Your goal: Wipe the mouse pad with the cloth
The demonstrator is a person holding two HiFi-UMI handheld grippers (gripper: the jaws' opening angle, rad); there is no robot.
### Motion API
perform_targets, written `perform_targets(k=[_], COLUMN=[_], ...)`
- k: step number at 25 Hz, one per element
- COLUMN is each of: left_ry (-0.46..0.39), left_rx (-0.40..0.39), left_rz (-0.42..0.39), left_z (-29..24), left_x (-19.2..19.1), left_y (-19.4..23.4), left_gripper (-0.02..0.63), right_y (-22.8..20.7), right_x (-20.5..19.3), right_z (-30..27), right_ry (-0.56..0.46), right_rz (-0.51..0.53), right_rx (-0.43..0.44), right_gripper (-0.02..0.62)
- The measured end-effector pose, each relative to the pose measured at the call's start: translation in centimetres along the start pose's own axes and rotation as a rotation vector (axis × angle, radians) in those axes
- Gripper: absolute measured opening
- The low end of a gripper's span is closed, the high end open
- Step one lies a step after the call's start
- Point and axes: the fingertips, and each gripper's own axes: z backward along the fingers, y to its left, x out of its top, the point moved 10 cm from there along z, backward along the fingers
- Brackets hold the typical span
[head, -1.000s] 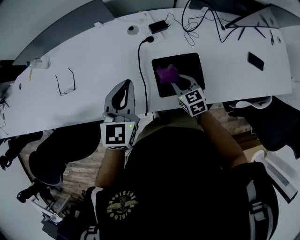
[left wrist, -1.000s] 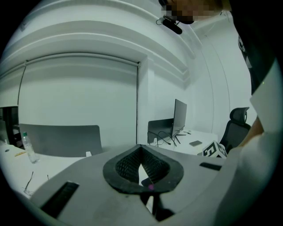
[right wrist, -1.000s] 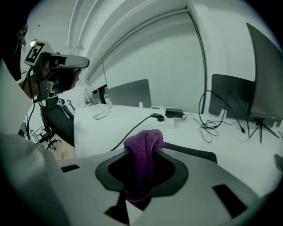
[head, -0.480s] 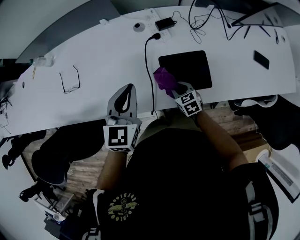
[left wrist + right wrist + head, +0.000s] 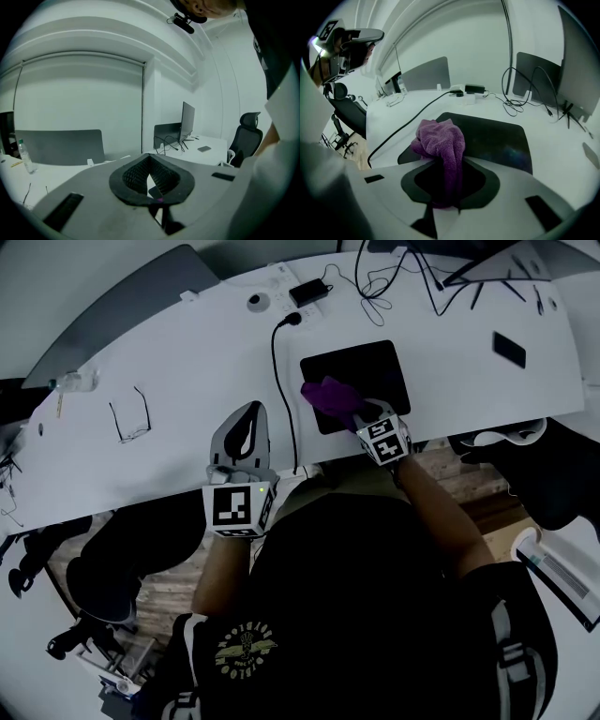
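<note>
The black mouse pad [image 5: 361, 376] lies on the white desk [image 5: 187, 362] in front of me. A crumpled purple cloth [image 5: 328, 395] rests on its near left part. My right gripper [image 5: 351, 411] is shut on the cloth and comes at the pad from the near edge. In the right gripper view the cloth [image 5: 440, 138] bunches out of the right gripper [image 5: 446, 161] over the mouse pad [image 5: 497, 136]. My left gripper [image 5: 251, 413] sits over the desk left of the pad, shut and holding nothing. In its own view the left gripper [image 5: 149, 158] points away across the room.
A black cable [image 5: 279, 381] runs down the desk between the two grippers, just left of the pad. Glasses [image 5: 131, 413] lie at far left. A power adapter [image 5: 309, 293], loose cables and a monitor stand sit at the back. A phone [image 5: 508, 348] lies at right.
The right gripper dragged the cloth left to the pad's left edge, then back right onto the pad. The left gripper has stayed where it was.
</note>
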Motion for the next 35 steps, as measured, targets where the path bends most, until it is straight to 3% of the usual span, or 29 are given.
perform_targets(k=[15, 21, 24, 35], left_ry=[-0.076, -0.116, -0.144, -0.215], left_rx=[0.037, 0.061, 0.070, 0.112], left_rz=[0.020, 0.038, 0.035, 0.008], left_z=[-3.6, -3.2, -2.5, 2.4], left_x=[3.5, 5.3, 6.6, 10.1], left_y=[0.7, 1.2, 1.5, 2.4], left_gripper=[0.002, 0.002, 0.002, 0.003], right_y=[-10.6, -11.8, -11.2, -7.3], right_x=[-4.1, -4.2, -1.9, 10.0], right_z=[4.4, 5.4, 7.3, 19.1], right_ry=[0.078, 0.107, 0.017, -0.468], right_rz=[-0.113, -0.098, -0.096, -0.057], right_rx=[-0.178, -0.200, -0.173, -0.039], right_gripper=[0.091, 0.091, 0.091, 0.089])
